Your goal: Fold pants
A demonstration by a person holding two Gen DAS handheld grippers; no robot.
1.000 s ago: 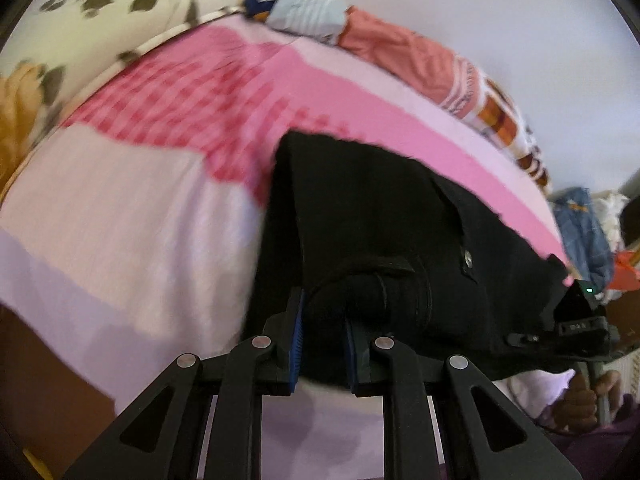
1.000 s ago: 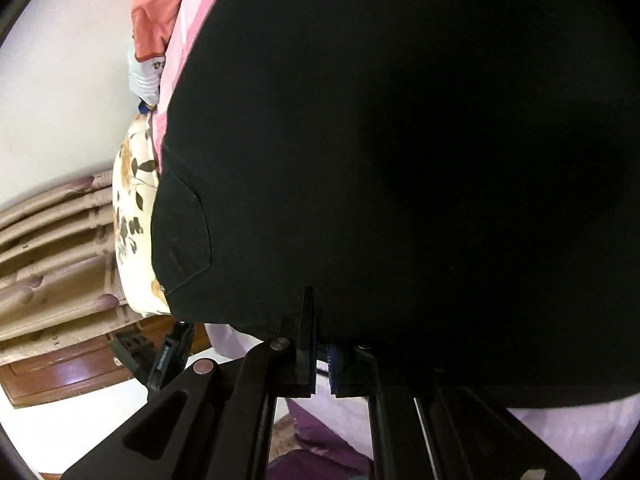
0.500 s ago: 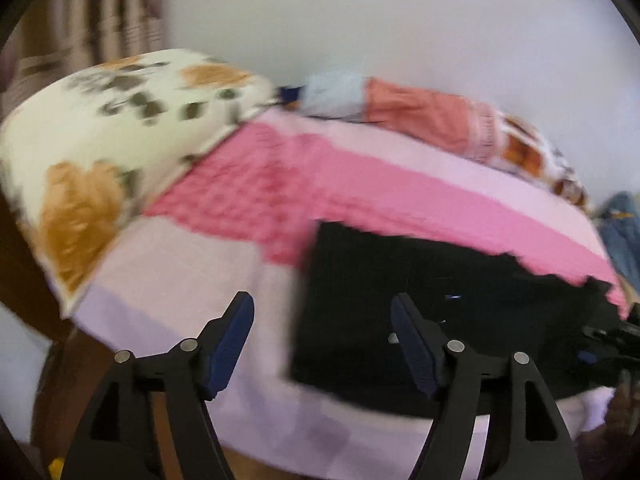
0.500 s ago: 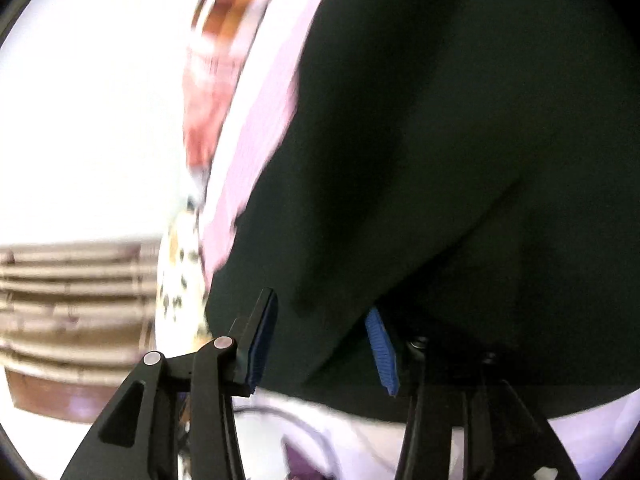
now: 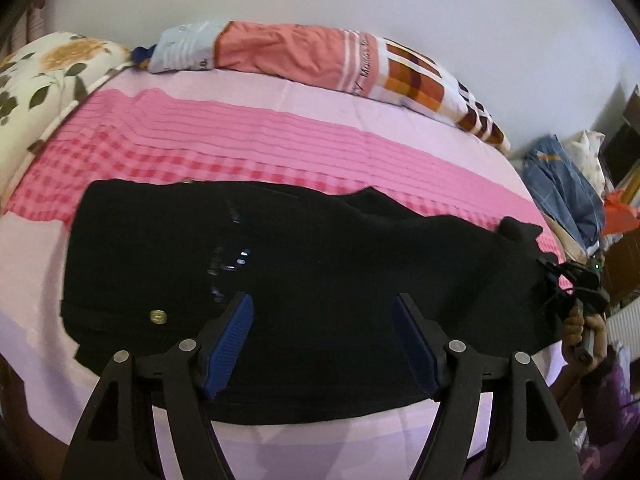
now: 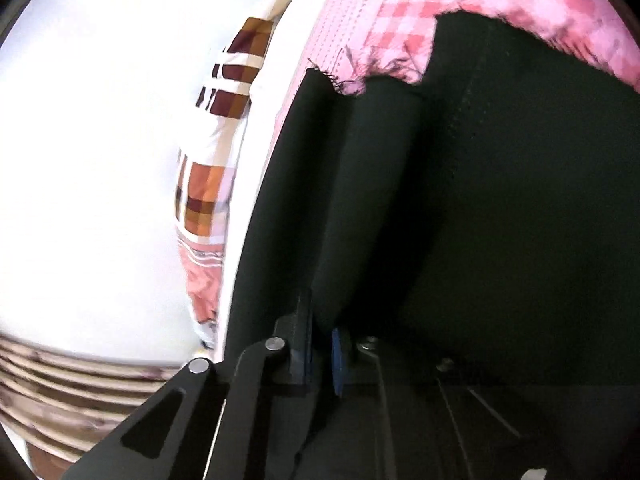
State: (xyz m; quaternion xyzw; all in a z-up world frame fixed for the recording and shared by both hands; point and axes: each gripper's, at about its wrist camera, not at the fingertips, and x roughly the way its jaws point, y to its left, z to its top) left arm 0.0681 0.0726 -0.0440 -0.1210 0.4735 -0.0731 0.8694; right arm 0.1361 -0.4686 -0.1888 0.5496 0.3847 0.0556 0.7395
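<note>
While pants [image 5: 320, 272] lie flat | bolster [image 5: 328, 60] print (partly legible): "20"

Both wrist views downward, sharing black pants [image 5: 304, 264].

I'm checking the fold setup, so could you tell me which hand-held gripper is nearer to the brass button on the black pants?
Left. The left hand-held gripper hovers open just beside the brass button; the right hand-held gripper pinches the pants' far end.

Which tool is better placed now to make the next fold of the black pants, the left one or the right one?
Probably the right tool: it is shut on the edge of the black pants at the leg end. The left tool is open above the cloth and holds nothing.
</note>
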